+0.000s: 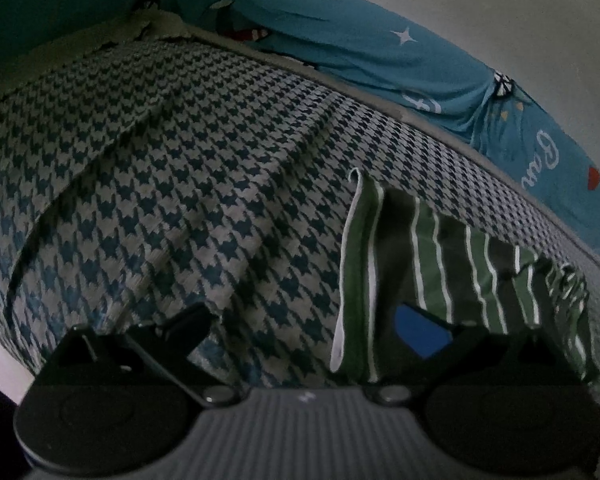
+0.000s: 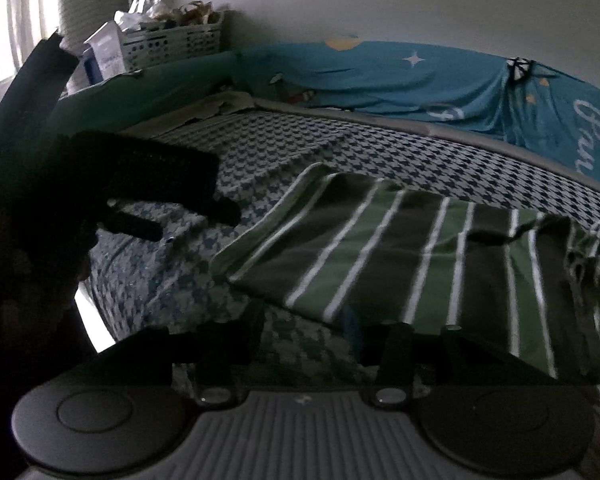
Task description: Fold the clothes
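Two grippers over the houndstooth bedspread (image 1: 180,200): left gripper (image 1: 303,332) jaws spread wide, empty; right gripper (image 2: 305,332) partly open, empty; green striped shirt (image 2: 399,256) at 1 o'clock.

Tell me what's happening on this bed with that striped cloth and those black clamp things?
A person is folding clothes with a two-finger gripper in each hand. A green, dark and white striped garment lies folded on the blue-and-white houndstooth bedcover. The left gripper stands open at the garment's white-trimmed edge, its right finger over the cloth, gripping nothing. The right gripper is open at the near edge, with no cloth visibly pinched. A teal printed sheet hangs along the wall behind.
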`<state>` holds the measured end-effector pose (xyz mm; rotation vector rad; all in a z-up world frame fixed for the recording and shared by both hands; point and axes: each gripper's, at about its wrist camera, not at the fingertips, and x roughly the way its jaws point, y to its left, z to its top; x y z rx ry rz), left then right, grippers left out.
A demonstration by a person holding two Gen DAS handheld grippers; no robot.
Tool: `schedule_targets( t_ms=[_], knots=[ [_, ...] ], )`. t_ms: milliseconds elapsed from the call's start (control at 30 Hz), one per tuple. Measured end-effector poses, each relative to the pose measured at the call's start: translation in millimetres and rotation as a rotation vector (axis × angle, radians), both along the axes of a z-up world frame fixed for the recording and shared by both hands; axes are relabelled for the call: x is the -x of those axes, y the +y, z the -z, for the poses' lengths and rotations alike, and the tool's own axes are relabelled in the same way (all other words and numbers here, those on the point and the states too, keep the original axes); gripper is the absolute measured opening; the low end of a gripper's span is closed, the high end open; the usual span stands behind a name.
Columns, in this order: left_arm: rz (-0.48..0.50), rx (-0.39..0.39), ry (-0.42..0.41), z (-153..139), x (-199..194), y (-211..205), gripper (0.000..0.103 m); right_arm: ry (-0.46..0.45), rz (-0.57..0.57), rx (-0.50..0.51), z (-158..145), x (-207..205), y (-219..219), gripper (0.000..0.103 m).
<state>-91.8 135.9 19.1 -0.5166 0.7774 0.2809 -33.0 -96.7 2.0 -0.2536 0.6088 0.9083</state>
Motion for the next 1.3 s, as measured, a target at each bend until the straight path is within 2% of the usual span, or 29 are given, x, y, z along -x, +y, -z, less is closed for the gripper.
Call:
schedule_targets(
  t_ms=[233, 600, 833, 900, 967, 1067, 1300],
  knots=[
    [0.046, 0.075, 0.031, -4, -15, 6, 0.103, -0.037, -0.069, 0.011, 0, 2, 20, 0.05],
    [0.154, 0.083, 0.073, -15, -37, 4, 0.103, -0.085, -0.182, 0.053, 7, 4, 51, 0.05],
    [0.188, 0.108, 0.097, -15, -48, 17, 0.103, -0.182, -0.219, 0.12, 23, 11, 67, 0.048],
    [0.187, 0.118, 0.104, -14, -50, 21, 0.103, -0.196, -0.22, 0.116, 25, 12, 69, 0.042],
    [0.187, 0.131, 0.112, -13, -52, 24, 0.103, -0.203, -0.219, 0.113, 25, 12, 70, 0.025],
    [0.188, 0.15, 0.119, -11, -54, 28, 0.103, -0.184, -0.2, 0.095, 24, 7, 68, 0.01],
    [0.226, 0.245, 0.113, -5, -58, 27, 0.103, -0.018, -0.114, -0.041, 5, -20, 47, 0.009]
  ],
)
